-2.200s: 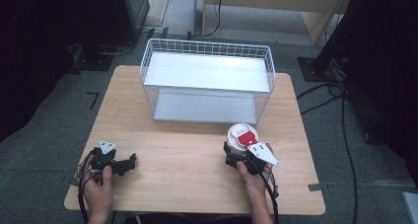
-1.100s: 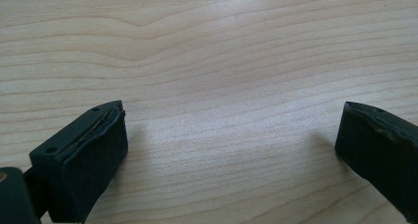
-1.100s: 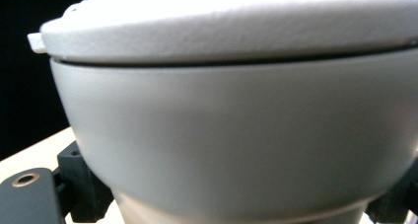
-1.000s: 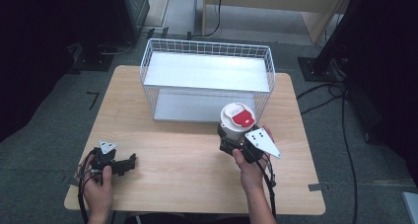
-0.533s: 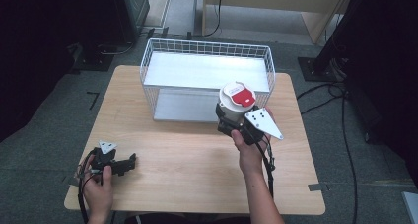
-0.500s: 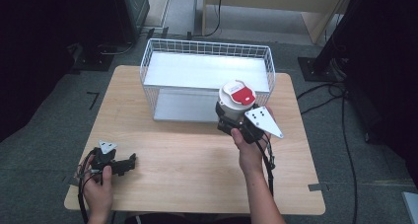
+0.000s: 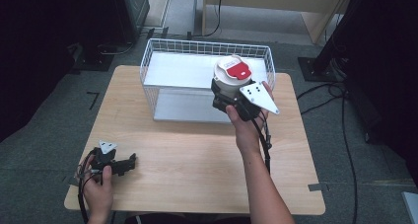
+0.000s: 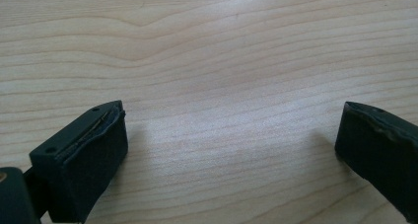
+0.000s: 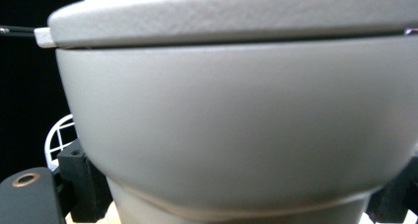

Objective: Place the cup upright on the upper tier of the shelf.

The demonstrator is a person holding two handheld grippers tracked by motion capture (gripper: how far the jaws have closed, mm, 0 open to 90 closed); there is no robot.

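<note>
A grey-white tub with a red and white lid (image 7: 230,76) is held in the air over the near right part of the white wire basket (image 7: 162,51). My right gripper (image 7: 227,99) is shut on the tub's lower body. In the right gripper view the tub's wall (image 9: 236,120) is right in front of the camera, with a black jaw at each side of its base. My left gripper (image 7: 129,161) lies on the wooden table (image 7: 197,150) at the near left, open. Its jaws stand wide apart over bare wood in the left gripper view, around my left gripper's midpoint (image 8: 231,135).
The wire basket stands at the table's far middle, with a white floor (image 7: 182,71) inside. A cable (image 7: 266,145) trails from the right gripper along the forearm. Dark equipment and a stand (image 7: 340,41) surround the table on the floor.
My right gripper has lifted the tub from the table's near right and carried it away from the person, up over the basket's near right part. The left gripper has stayed put.
</note>
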